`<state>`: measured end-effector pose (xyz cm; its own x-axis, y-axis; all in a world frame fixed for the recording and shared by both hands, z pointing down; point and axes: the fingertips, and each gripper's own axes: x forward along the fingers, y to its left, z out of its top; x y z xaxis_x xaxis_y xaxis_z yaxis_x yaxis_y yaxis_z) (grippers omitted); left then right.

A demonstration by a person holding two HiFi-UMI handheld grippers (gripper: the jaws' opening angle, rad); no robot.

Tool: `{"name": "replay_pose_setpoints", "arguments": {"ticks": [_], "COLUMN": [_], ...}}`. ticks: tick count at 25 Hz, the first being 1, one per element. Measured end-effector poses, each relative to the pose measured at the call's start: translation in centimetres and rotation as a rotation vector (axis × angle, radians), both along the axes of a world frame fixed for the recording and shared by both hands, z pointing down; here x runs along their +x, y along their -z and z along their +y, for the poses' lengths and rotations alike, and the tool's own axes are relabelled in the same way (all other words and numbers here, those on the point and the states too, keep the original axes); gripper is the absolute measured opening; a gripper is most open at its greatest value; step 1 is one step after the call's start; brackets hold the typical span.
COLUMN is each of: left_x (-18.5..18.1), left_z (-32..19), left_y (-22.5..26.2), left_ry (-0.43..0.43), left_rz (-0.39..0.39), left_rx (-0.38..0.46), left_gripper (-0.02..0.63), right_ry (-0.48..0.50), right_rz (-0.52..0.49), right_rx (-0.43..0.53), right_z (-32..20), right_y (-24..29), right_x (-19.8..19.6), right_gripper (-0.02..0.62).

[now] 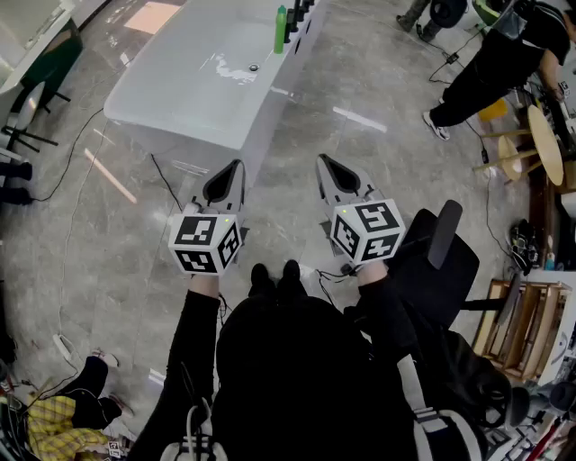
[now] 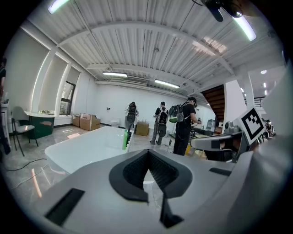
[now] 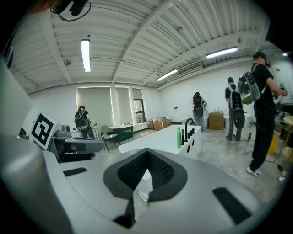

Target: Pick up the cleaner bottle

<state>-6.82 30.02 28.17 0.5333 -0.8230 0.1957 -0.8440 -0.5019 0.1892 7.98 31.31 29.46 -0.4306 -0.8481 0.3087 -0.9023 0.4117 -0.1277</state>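
Note:
The cleaner bottle (image 1: 280, 29) is a green upright bottle on the far rim of a white bathtub (image 1: 180, 90). It also shows in the left gripper view as a small green bottle (image 2: 124, 139) and in the right gripper view (image 3: 179, 137), far ahead of both. My left gripper (image 1: 238, 166) and right gripper (image 1: 322, 161) are held side by side over the floor, short of the tub's near corner, pointing toward it. Both are shut with nothing between the jaws, the pads meeting at the tips (image 2: 148, 152) (image 3: 147, 152).
Black tap fittings (image 1: 297, 13) stand beside the bottle on the rim. Cables (image 1: 67, 162) trail across the grey floor at the left. A black office chair (image 1: 441, 257) is close on my right. A person (image 1: 504, 63) and wooden stools (image 1: 531, 144) are at the far right.

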Motion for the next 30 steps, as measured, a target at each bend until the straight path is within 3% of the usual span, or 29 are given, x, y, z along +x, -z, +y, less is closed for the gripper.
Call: {"name": "replay_pose_setpoints", "arguments": {"ticks": [14,24,30], "left_x": [3.6,7.0,6.0], "left_z": [-1.8,-4.9,-7.9], "left_y": [0.2,1.4,2.2], "left_ry": [-0.015,-0.01,-0.004], "left_rz": [-0.003,0.006,0.004], "left_rx": [-0.011,0.025,0.033], "left_gripper": [0.008,0.008,0.008], "right_ry": [0.014,-0.001,-0.013], "right_rz": [0.011,0.013,0.004], "right_rx": [0.009,0.009,0.015], "right_z": [-1.4,-4.2,-6.6], "right_y": [0.3,0.7,1.2], "right_x": [2.6,5.2,4.4], "right_gripper": [0.002,0.002,0.002]}}
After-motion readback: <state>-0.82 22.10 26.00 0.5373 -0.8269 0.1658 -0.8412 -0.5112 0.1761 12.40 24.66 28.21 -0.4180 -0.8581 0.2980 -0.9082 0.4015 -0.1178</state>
